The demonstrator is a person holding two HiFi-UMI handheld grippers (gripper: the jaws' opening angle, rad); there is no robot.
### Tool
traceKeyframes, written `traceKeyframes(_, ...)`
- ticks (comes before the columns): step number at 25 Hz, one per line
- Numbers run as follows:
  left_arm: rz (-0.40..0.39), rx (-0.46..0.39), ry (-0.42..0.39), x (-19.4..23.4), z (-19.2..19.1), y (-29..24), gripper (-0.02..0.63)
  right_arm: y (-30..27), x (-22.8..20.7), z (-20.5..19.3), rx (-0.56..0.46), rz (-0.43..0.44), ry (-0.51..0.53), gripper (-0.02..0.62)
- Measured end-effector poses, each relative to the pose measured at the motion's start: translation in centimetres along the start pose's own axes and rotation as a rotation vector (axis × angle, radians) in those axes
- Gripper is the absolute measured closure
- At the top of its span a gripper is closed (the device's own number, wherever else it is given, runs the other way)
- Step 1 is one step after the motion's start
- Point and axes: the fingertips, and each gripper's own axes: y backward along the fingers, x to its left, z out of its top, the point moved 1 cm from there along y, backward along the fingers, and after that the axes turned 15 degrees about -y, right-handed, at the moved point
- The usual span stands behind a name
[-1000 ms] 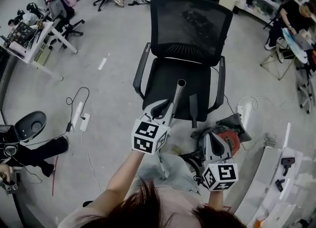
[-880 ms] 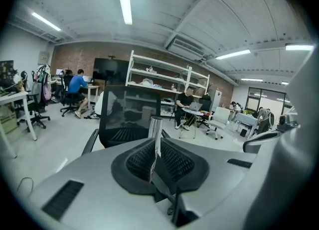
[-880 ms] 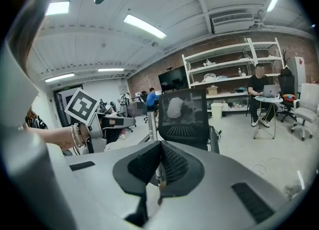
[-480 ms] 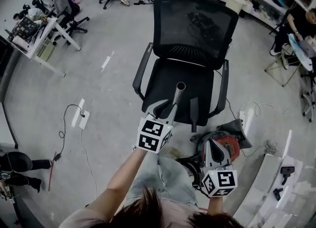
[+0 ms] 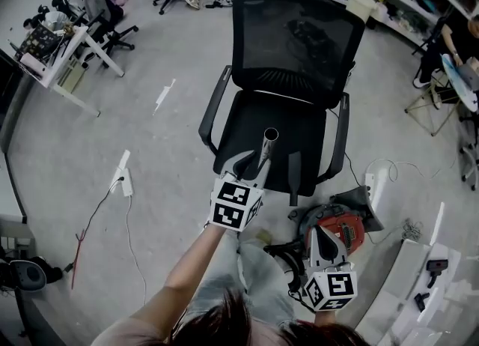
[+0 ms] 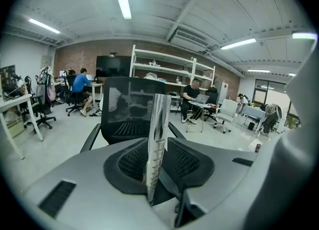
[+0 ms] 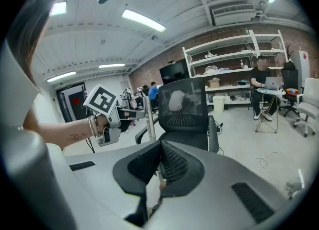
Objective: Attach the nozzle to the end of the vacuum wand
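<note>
on left gripper (image 5: 251, 166), square markers (image 5: 234, 204)

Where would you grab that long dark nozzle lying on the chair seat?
Probably around its middle, tongs coming down from above and closing across its narrow width. The nozzle lies lengthwise, front to back, on the chair seat, so both long sides are free and its ends stay clear for the wand.
</note>
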Motion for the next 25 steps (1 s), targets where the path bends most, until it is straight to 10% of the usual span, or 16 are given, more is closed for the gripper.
traceKeyframes(25, -0.002, 0.032, -0.04, 0.0, -1.9, -5.9, 0.457, -0.5, -2.7, -4.0, 0.053, -0.015, -0.05, 0.572)
